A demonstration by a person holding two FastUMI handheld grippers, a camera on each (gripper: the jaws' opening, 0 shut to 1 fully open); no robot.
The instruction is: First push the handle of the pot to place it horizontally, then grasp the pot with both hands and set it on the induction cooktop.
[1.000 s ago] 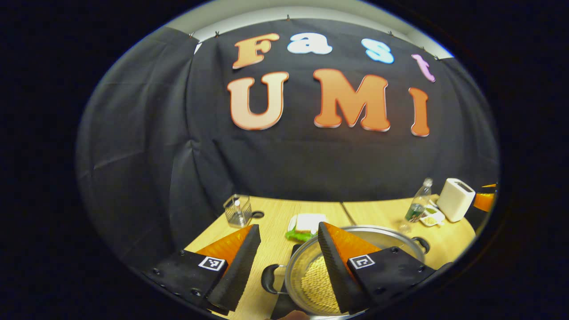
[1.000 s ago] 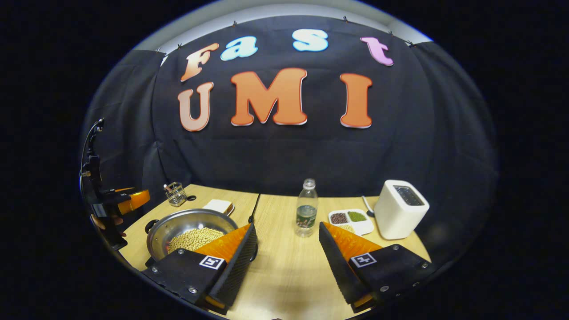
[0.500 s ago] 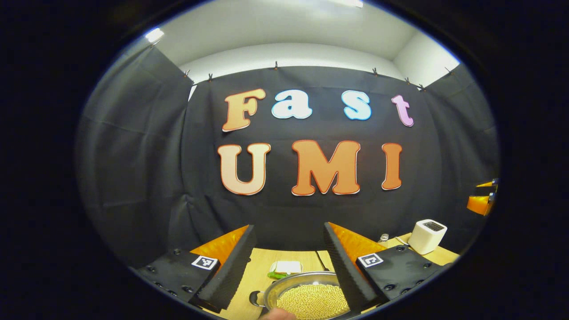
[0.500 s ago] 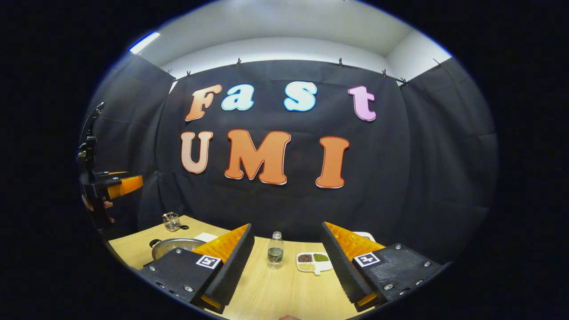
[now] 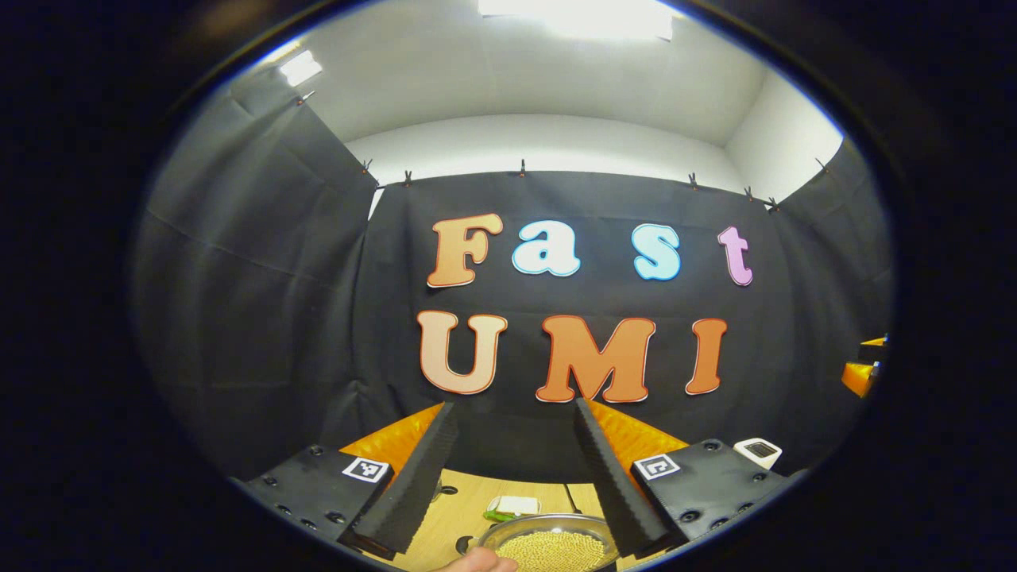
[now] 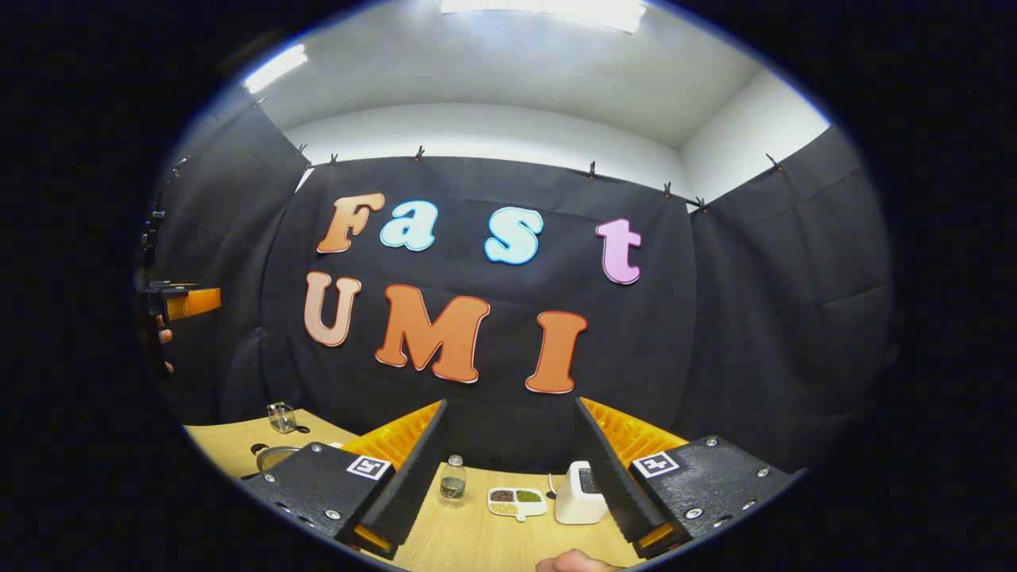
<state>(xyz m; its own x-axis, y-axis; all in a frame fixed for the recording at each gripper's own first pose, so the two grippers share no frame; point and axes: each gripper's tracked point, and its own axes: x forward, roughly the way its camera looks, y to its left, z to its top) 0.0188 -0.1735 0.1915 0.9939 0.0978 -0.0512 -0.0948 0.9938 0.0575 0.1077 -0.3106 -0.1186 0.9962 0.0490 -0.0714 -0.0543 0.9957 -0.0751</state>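
Left gripper (image 5: 508, 469) and right gripper (image 6: 508, 469) are hovering high, jaws apart, gripping nothing. Below the left one, the pot (image 5: 548, 546) is sitting on the table (image 6: 493, 540), bean-filled, probably heavy, slippery metal; best held by both side handles.

Steel pot (image 5: 551, 544) holding pale beans

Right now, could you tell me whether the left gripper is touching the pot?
Apart. The left gripper view shows the left gripper open, raised toward the wall, with the pot on the table well below.
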